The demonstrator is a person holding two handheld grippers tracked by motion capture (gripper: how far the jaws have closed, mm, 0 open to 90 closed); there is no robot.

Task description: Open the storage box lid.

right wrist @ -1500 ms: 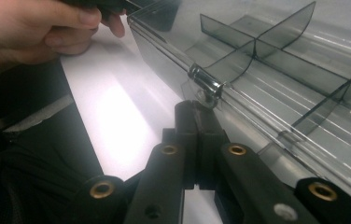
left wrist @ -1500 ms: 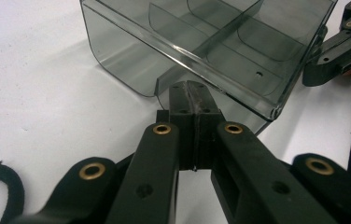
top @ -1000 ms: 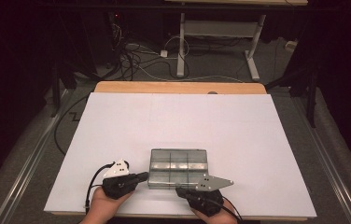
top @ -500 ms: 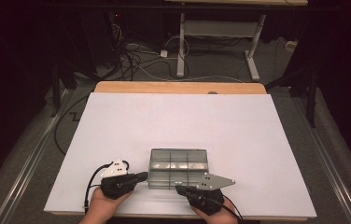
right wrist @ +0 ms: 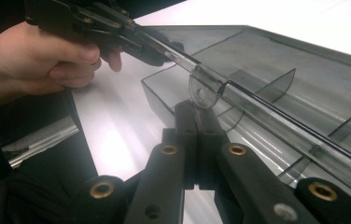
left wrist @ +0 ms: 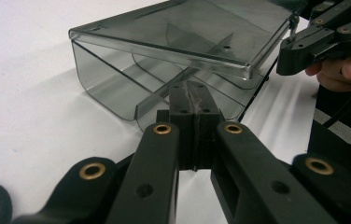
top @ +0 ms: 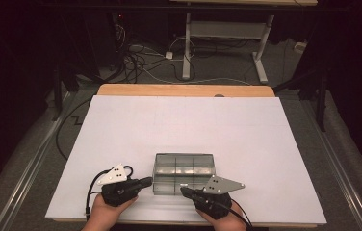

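Clear smoke-grey compartment box (top: pixel 184 173) sits on the white desk (top: pixel 184 125), low centre of the high view, near the person's edge; dividers visible inside, lid (left wrist: pixel 183 35) on top and apparently lying flat.

Left gripper (top: pixel 146 182) at the box's 9 o'clock side, near its front corner; jaws pressed fully together, nothing between them. From the left gripper view its tip sits at or just under the lid's front lip; contact uncertain.

Right gripper (top: pixel 185 190) at the box's 6 o'clock edge, jaws likewise closed tight on nothing. In the right gripper view the tip points at a small round tab (right wrist: pixel 202 93) under the lid's front rail (right wrist: pixel 276 123), likely the latch.

Judged step: prying or unlatching the lid with closed tips used as wedges.

To do it well:
- keep the left tip low against the box wall as a brace so the light box does not skate;
- push the right tip up under the tab gently, straight, not sideways;
- thin plastic may flex or snap; slow pressure.
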